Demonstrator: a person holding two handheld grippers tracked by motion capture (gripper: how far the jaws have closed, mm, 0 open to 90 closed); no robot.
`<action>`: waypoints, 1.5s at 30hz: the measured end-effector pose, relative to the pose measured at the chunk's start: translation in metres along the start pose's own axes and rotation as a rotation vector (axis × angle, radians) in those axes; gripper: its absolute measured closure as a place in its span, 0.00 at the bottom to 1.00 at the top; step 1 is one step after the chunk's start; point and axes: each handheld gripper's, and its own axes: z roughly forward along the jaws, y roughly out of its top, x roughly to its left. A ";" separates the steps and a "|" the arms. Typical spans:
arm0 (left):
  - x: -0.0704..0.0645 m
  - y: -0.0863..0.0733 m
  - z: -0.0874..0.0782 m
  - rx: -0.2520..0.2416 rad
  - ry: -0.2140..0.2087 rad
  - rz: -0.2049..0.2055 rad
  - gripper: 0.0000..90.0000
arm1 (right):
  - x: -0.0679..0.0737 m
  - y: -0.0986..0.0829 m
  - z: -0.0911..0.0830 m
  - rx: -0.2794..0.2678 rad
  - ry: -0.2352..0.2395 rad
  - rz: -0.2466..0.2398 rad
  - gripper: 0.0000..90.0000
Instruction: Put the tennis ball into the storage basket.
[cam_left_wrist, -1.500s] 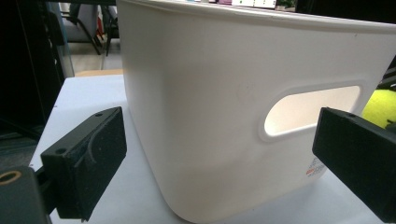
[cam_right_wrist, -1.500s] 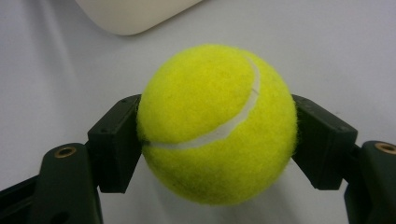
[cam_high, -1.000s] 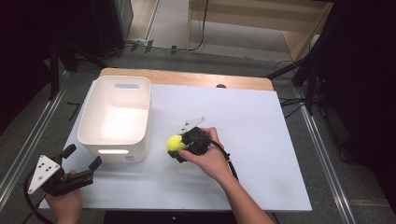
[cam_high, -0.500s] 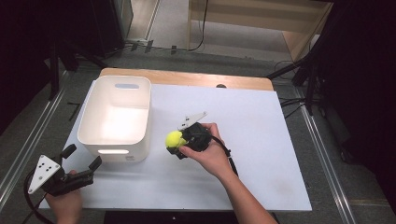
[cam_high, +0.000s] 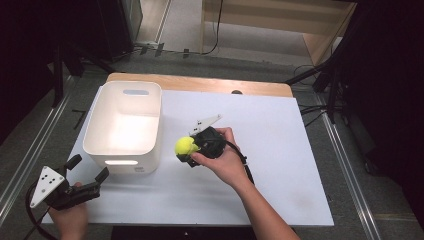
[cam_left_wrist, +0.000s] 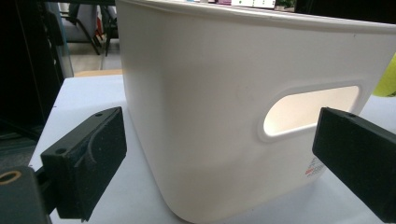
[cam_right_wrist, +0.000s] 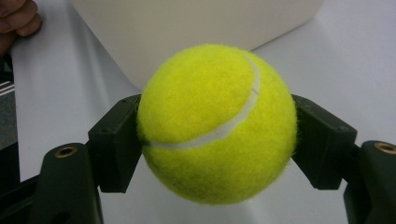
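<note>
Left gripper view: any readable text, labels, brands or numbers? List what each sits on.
Small red-and-dark sticker low on the white bin, beside its handle slot: too small and blurred to read.
Coloured strip behind the bin's rim at the top edge: blurred, unreadable.
Tennis ball held in the right gripper: white seam, no print legible.
Left gripper: no markings seen on its jaws.

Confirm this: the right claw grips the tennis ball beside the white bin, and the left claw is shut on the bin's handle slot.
Wrong on the left claw: the left gripper view shows it open, short of the white bin. The right claw does grip the tennis ball.
</note>
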 end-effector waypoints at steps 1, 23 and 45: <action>0.000 0.000 0.000 0.001 0.000 0.000 0.03 | 0.000 0.001 0.000 -0.002 0.002 -0.003 0.27; 0.000 0.000 0.000 0.002 -0.001 -0.001 0.03 | 0.002 0.021 -0.007 -0.029 0.039 -0.025 0.27; 0.001 0.000 0.000 0.000 -0.005 -0.002 0.03 | 0.002 0.038 -0.009 -0.047 0.072 -0.045 0.27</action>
